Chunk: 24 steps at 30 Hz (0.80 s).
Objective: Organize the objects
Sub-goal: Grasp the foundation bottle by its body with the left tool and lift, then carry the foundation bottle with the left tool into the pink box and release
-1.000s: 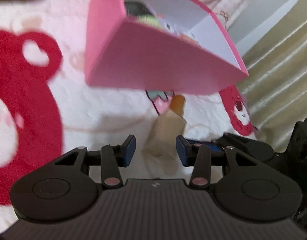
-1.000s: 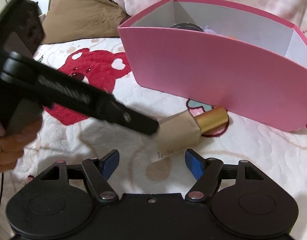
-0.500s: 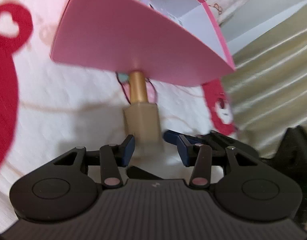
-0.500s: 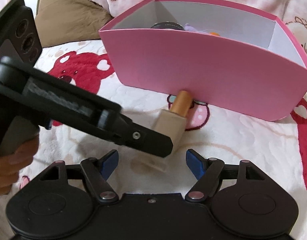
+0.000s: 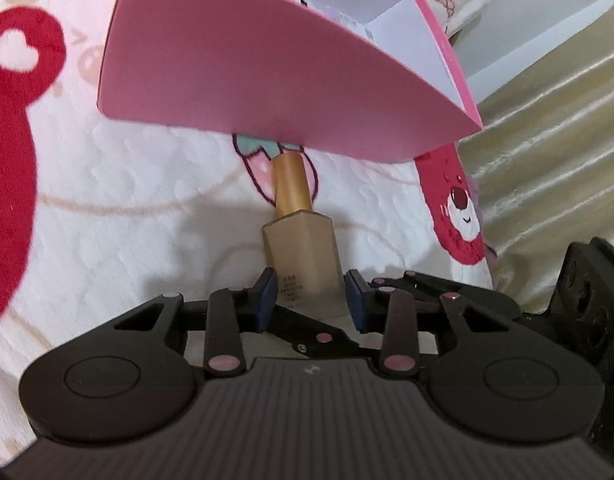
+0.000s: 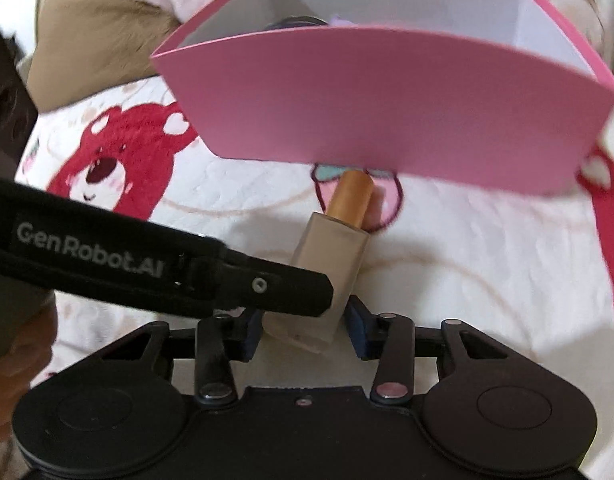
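Note:
A beige foundation bottle [image 5: 303, 256] with a gold cap [image 5: 291, 180] lies on the bedspread, cap toward the pink box [image 5: 267, 76]. My left gripper [image 5: 311, 296] is open, its blue pads either side of the bottle's base with small gaps. In the right wrist view the same bottle [image 6: 331, 260] lies between my right gripper's [image 6: 303, 330] open pads, and the left gripper's finger [image 6: 187, 268] crosses in front of it. The pink box [image 6: 387, 100] holds several items, mostly hidden.
White bedspread with red bear prints [image 6: 119, 160]. A brown cushion [image 6: 91, 28] lies at the back left. A cream curtain [image 5: 555, 152] hangs at the right. The right gripper's body [image 5: 587, 300] sits close at the left gripper's right.
The bottle has turned so its cap points at the box. Both grippers have closed in on its base, and their jaws have narrowed around it.

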Available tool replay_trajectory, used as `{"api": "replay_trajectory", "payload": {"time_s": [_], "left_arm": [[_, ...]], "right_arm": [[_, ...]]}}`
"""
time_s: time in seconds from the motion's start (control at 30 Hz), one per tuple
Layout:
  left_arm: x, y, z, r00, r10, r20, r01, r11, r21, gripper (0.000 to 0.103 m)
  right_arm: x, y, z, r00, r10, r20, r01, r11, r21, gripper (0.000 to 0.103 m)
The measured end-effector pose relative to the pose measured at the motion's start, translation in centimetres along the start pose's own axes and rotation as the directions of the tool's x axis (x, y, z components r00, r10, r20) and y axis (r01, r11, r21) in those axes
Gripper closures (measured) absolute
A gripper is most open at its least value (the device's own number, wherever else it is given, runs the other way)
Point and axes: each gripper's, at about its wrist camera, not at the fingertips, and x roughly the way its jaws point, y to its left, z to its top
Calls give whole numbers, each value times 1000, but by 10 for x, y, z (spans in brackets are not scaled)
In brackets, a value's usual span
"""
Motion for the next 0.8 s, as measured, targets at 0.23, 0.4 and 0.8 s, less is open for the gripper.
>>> {"api": "replay_trajectory", "payload": {"time_s": [0.23,0.4,0.8], "left_arm": [[13,3,-11,1000,26,1,-26,1000,-10,59],[17,-4,-16,999,29,39,-29,999,16,60],[-23,-56,-16,997,76,8,-76,996,54,61]], "right_arm": [[-2,-13,-15,998,59,33,-61,997,44,57],[-4,-10,-13,997,65,37,-65,998,6,57],[-57,3,-5,995,87,40,-89,995,46,57]]}}
